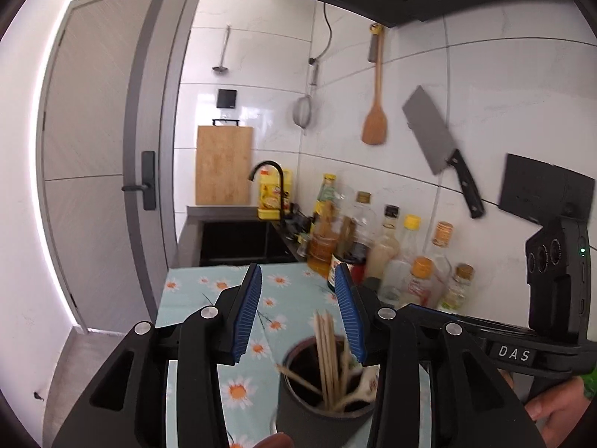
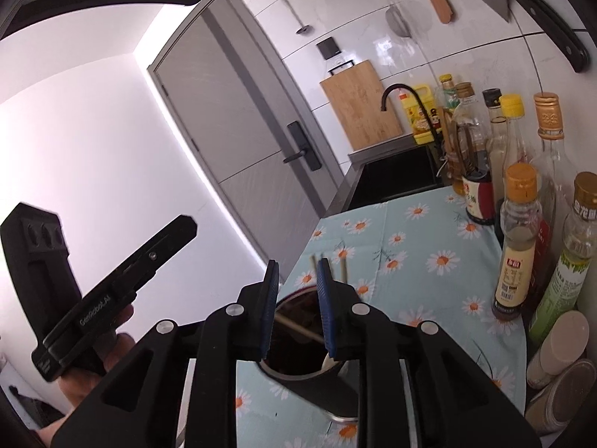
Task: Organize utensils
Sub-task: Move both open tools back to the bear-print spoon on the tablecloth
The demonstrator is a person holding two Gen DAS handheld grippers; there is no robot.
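A dark round utensil holder (image 1: 317, 407) stands on the daisy-print cloth (image 1: 209, 287) and holds several wooden chopsticks (image 1: 326, 351) and a white spoon (image 1: 367, 377). My left gripper (image 1: 298, 291) is open above and just behind the holder, with nothing between its blue pads. My right gripper (image 2: 296, 291) is open over the same holder (image 2: 298, 339), nothing gripped; chopstick tips (image 2: 343, 267) show past its right pad. One chopstick (image 2: 298, 330) lies slanted inside the holder.
Several sauce and oil bottles (image 2: 516, 239) line the right side of the cloth along the wall. A cleaver (image 1: 440, 149), wooden spatula (image 1: 375, 119), strainer and ladle hang on the tiled wall. A black sink (image 1: 235, 239) with faucet and a cutting board (image 1: 223, 166) lie beyond.
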